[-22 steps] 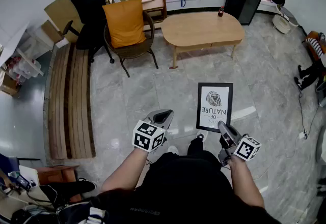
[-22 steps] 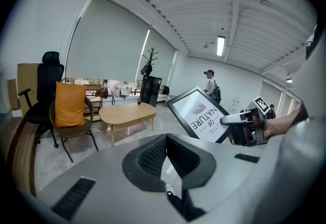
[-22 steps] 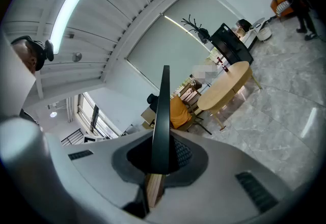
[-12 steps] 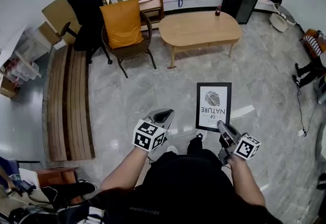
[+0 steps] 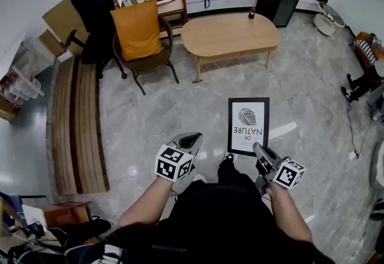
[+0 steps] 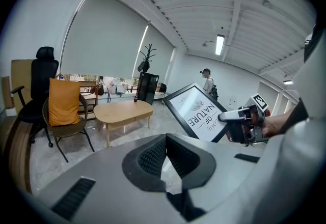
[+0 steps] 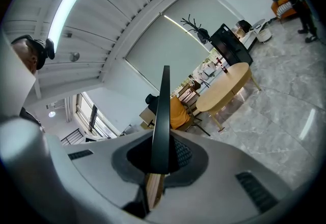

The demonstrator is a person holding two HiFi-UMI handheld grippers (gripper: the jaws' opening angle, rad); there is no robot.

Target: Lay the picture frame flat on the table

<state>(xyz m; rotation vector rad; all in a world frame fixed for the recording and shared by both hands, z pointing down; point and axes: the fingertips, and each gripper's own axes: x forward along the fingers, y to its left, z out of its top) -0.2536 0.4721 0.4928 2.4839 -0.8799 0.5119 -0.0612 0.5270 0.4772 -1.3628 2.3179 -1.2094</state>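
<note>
Your right claw (image 5: 259,150) is clamped shut on the picture frame (image 5: 248,125), biting its near edge close to the right-hand corner. In the right gripper view the black frame runs edge-on straight up between the pads, with a strip of pale wood showing low in the grip. The frame hangs in the air in front of you over the grey marble floor (image 5: 180,107), its white print facing up towards your head and its lettering upside down from where you look (the left gripper view shows it tilted, not level). It touches nothing but the claw. The oval wooden surface (image 5: 231,32) stands well apart from it across open floor, with a small dark bottle (image 5: 252,14) near its far edge. Your left claw (image 5: 191,137) is beside the frame, to its left and apart from it. Its pads meet at the tips with nothing between them, so it is closed and empty. Left of the surface sits a chair (image 5: 150,62) with an orange cushion (image 5: 137,30), and a slatted wooden bench (image 5: 78,119) runs along the wall.
</note>
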